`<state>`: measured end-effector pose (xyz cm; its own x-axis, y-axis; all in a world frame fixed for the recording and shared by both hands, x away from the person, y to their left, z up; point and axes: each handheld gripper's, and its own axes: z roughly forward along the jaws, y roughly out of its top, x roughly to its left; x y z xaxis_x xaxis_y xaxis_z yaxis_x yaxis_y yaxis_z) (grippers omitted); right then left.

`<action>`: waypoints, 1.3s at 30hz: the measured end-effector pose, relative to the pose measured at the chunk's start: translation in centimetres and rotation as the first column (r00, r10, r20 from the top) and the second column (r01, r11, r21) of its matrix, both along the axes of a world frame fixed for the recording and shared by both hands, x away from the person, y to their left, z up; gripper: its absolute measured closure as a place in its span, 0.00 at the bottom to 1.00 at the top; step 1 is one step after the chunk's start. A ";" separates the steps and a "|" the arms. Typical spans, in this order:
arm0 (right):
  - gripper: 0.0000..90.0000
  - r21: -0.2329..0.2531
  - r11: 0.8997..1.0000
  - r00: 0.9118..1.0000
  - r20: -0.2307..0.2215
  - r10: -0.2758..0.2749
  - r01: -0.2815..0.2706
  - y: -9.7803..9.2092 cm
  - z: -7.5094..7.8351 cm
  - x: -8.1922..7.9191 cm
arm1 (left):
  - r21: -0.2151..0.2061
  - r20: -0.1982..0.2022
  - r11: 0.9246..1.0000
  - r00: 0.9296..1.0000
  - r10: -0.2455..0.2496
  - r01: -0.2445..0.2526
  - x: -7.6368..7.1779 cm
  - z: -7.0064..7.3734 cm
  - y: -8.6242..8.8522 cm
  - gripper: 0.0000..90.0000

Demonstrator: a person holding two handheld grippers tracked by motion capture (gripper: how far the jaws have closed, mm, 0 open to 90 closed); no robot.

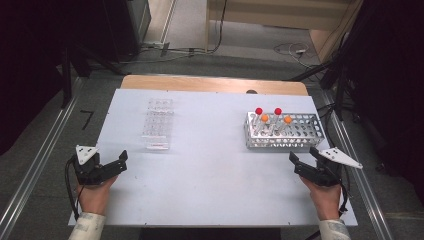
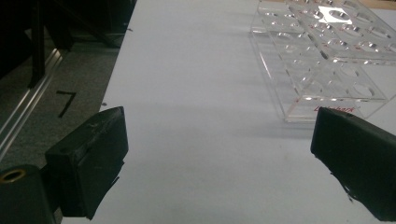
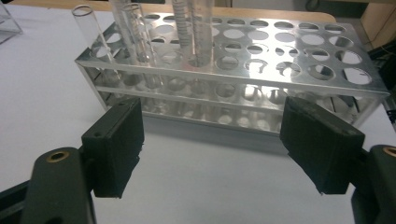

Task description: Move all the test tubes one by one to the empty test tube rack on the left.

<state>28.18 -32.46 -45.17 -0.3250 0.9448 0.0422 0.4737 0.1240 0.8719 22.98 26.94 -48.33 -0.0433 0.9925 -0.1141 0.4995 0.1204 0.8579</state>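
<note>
This looks like a laboratory or research workroom. A white table (image 1: pixel 210 180) carries a metal test-tube rack (image 1: pixel 295 135) with capped glass tubes (image 1: pixel 259 120) standing in it, and a clear plastic tube rack (image 1: pixel 159 125) lies well apart to its left. Around the table the floor is grey carpet with aluminium rails (image 1: pixel 35 165) along both sides, loose cables (image 1: pixel 290 49) trailing behind, and dark equipment stands (image 1: pixel 75 55) at the edges
</note>
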 end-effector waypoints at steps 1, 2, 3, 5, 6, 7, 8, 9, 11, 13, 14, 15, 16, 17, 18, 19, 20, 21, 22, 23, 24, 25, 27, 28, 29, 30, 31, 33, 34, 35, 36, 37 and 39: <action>0.22 0.002 1.000 1.000 0.001 0.005 -0.005 0.2 0.0 0.1 | 0.000 -0.001 1.000 1.000 0.004 -0.004 0.0 0.0 0.0 0.05; 0.22 0.003 1.000 1.000 0.002 0.007 -0.007 0.4 0.1 0.2 | 0.001 -0.003 1.000 1.000 0.003 -0.003 0.0 0.0 0.0 0.05; 0.22 0.006 1.000 1.000 0.004 0.014 -0.014 0.7 0.1 0.5 | 0.003 -0.005 1.000 1.000 0.003 -0.003 0.0 0.0 0.0 0.05; 0.22 0.013 1.000 1.000 0.003 0.022 -0.022 1.1 0.2 0.8 | 0.003 -0.005 1.000 1.000 0.004 -0.004 0.1 -0.1 0.0 0.05; 0.22 0.013 1.000 1.000 0.003 0.022 -0.022 1.1 0.2 0.8 | 0.004 -0.005 1.000 1.000 0.004 -0.004 0.1 -0.1 0.0 0.05; 0.22 0.009 0.999 0.999 0.003 0.032 -0.032 1.5 0.2 1.1 | 0.006 -0.006 1.000 1.000 0.004 -0.004 0.1 -0.1 -0.1 0.05; 0.22 0.006 0.999 0.999 0.006 0.035 -0.035 1.7 0.2 1.2 | 0.007 -0.007 1.000 1.000 0.004 -0.004 0.1 0.0 -0.1 0.05; 0.22 0.005 0.999 0.999 0.007 0.038 -0.038 1.8 0.3 1.4 | 0.005 -0.007 1.000 1.000 0.002 -0.002 0.1 0.0 -0.1 0.05; 0.22 0.002 0.999 0.999 0.006 0.042 -0.042 2.1 0.3 1.7 | 0.003 -0.004 1.000 1.000 -0.001 0.001 0.0 0.0 -0.1 0.05; 0.22 -0.003 0.999 0.999 0.007 0.049 -0.049 2.4 0.2 2.0 | -0.001 -0.008 1.000 1.000 -0.004 0.004 0.0 0.0 -0.1 0.05; 0.22 -0.009 0.999 0.999 0.006 0.049 -0.049 2.6 0.2 2.1 | -0.007 -0.009 1.000 1.000 -0.008 0.008 0.1 0.0 -0.1 0.05; 0.22 -0.009 0.999 0.999 0.006 0.049 -0.049 2.6 0.2 2.1 | -0.015 -0.007 1.000 1.000 -0.013 0.013 0.1 0.0 0.0 0.05; 0.23 -0.015 0.998 0.999 0.005 0.054 -0.053 2.8 0.2 2.2 | -0.019 -0.003 1.000 1.000 -0.015 0.015 0.0 0.0 0.0 0.05; 0.23 -0.020 0.998 0.998 0.007 0.059 -0.059 3.0 0.2 2.4 | -0.023 0.003 1.000 1.000 -0.021 0.021 0.0 0.1 0.0 0.05; 0.24 -0.027 0.997 0.998 0.006 0.067 -0.067 3.6 0.2 2.7 | -0.030 0.010 0.999 1.000 -0.027 0.027 0.0 0.1 0.0 0.06; 0.25 -0.030 0.997 0.997 0.007 0.071 -0.071 3.8 0.1 2.9 | -0.032 0.013 0.999 0.999 -0.031 0.031 0.0 0.1 0.0 0.06; 0.25 -0.030 0.997 0.997 0.007 0.071 -0.071 3.8 0.1 2.9 | -0.032 0.014 0.999 0.999 -0.030 0.030 0.0 0.1 0.0 0.06; 0.27 -0.031 0.997 0.997 0.011 0.074 -0.074 4.0 0.1 3.1 | -0.033 0.013 0.999 0.999 -0.032 0.033 0.0 0.1 0.1 0.06; 0.29 -0.035 0.996 0.997 0.016 0.080 -0.079 4.3 0.1 3.3 | -0.034 0.012 0.999 1.000 -0.027 0.027 0.0 0.2 0.0 0.06; 0.31 -0.038 0.996 0.996 0.018 0.082 -0.081 4.5 0.1 3.5 | -0.033 0.012 0.999 1.000 -0.023 0.023 -0.1 0.2 0.0 0.06; 0.33 -0.041 0.996 0.996 0.020 0.084 -0.084 4.7 0.1 3.7 | -0.034 0.013 0.999 1.000 -0.023 0.024 -0.1 0.2 0.0 0.06; 0.36 -0.042 0.995 0.996 0.023 0.087 -0.086 4.9 0.0 3.9 | -0.034 0.013 0.999 1.000 -0.025 0.026 -0.1 0.2 0.0 0.06; 0.44 -0.043 0.995 0.995 0.032 0.095 -0.094 5.3 0.0 4.5 | -0.034 0.013 0.999 1.000 -0.026 0.026 -0.1 0.2 0.0 0.06; 0.44 -0.043 0.995 0.995 0.032 0.095 -0.094 5.3 0.0 4.5 | -0.033 0.013 0.999 1.000 -0.027 0.027 -0.1 0.2 0.0 0.06; 0.50 -0.047 0.994 0.995 0.041 0.096 -0.094 5.6 0.0 4.9 | -0.032 0.013 0.999 0.999 -0.029 0.030 -0.1 0.2 0.0 0.06; 0.53 -0.048 0.994 0.994 0.043 0.098 -0.096 5.8 0.0 5.1 | -0.032 0.012 0.999 0.999 -0.034 0.034 0.0 0.2 0.0 0.06; 0.55 -0.048 0.994 0.994 0.047 0.099 -0.097 5.9 0.0 5.2 | -0.031 0.010 0.999 0.999 -0.039 0.039 0.0 0.2 0.0 0.06; 0.60 -0.056 0.994 0.994 0.053 0.095 -0.092 6.2 0.0 5.5 | -0.025 0.006 0.999 0.999 -0.044 0.044 0.0 0.2 -0.1 0.06; 0.62 -0.058 0.994 0.994 0.054 0.093 -0.090 6.4 0.0 5.7 | -0.024 0.006 0.999 0.999 -0.042 0.042 0.0 0.3 -0.1 0.06; 0.64 -0.057 0.994 0.994 0.055 0.098 -0.095 6.4 -0.1 5.9 | -0.023 0.007 0.999 0.999 -0.038 0.038 -0.1 0.3 -0.1 0.06; 0.65 -0.059 0.994 0.994 0.055 0.095 -0.092 6.5 -0.1 6.0 | -0.023 0.012 0.999 0.999 -0.035 0.035 -0.1 0.3 -0.2 0.06; 0.65 -0.059 0.994 0.994 0.055 0.095 -0.092 6.5 -0.1 6.0 | -0.018 0.011 0.999 0.999 -0.032 0.032 -0.1 0.4 -0.2 0.06; 0.67 -0.072 0.994 0.995 0.049 0.092 -0.088 6.7 -0.3 6.2 | -0.017 0.011 0.999 0.999 -0.031 0.031 -0.1 0.4 -0.2 0.06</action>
<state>34.40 -25.75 -45.44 -0.4091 0.9115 -0.0416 0.4116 0.2250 0.8831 22.85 26.76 -47.88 -0.0116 0.9913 -0.1314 0.4943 0.1199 0.8610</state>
